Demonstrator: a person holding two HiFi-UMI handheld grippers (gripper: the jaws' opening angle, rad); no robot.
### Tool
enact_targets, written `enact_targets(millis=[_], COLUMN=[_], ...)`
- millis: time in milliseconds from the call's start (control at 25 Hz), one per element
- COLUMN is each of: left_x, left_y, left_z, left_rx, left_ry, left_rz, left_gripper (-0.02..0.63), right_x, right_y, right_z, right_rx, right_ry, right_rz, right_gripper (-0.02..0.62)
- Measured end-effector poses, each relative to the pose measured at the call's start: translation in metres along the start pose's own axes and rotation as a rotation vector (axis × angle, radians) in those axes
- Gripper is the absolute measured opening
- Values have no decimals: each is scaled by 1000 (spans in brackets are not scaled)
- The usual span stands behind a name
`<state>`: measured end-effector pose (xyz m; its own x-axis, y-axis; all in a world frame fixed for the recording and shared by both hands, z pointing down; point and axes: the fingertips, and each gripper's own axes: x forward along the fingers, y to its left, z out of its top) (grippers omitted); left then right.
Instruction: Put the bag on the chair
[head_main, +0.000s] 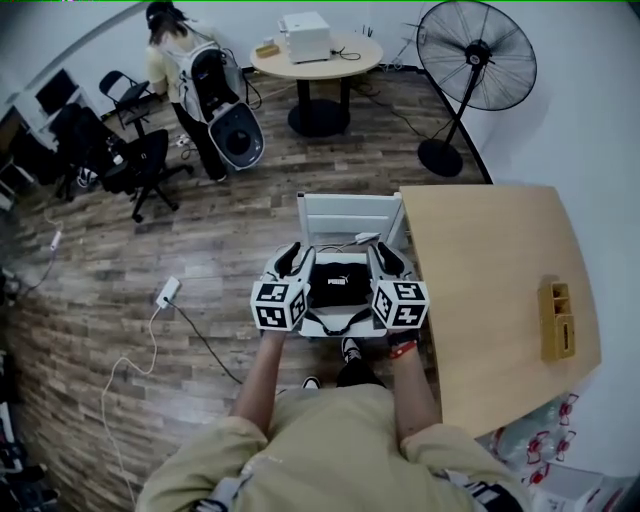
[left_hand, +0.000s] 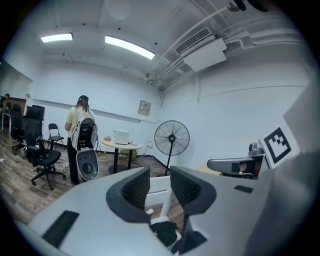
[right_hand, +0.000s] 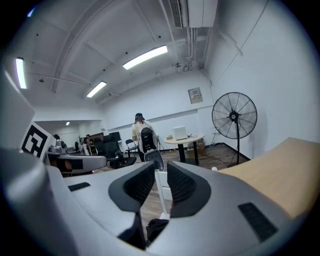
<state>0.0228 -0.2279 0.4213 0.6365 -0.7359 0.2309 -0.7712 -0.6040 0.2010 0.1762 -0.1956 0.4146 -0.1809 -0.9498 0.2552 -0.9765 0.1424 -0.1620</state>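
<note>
A black bag with a white logo lies on the seat of a white chair right below me. My left gripper hangs at the bag's left side and my right gripper at its right side. In the left gripper view, the left gripper has a clear gap between its jaws with nothing in it, and the bag shows low beneath them. In the right gripper view, the right gripper stands narrowly open, also empty, with the bag below it.
A wooden table with a small wooden holder borders the chair on the right. Farther off are a standing fan, a round table, a person with a backpack, black office chairs and a floor power strip.
</note>
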Motion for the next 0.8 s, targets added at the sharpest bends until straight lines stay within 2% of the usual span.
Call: enact_targets(millis=[160,320,800], left_x=[-7,-17,-31], left_y=[-18,-26,-25], left_z=[24,45,63], left_rx=[53,84,83], left_ry=[-52,-104,-158], left_rz=[-28,-31,-23], left_gripper=[109,78,20], right_x=[-16,-25,-25], right_y=[6,13,16], right_z=[34,55,52], right_rx=[0,-2,4], right_ry=[-94,-141,-130], right_rz=[24,30,19], right_gripper=[78,66,43])
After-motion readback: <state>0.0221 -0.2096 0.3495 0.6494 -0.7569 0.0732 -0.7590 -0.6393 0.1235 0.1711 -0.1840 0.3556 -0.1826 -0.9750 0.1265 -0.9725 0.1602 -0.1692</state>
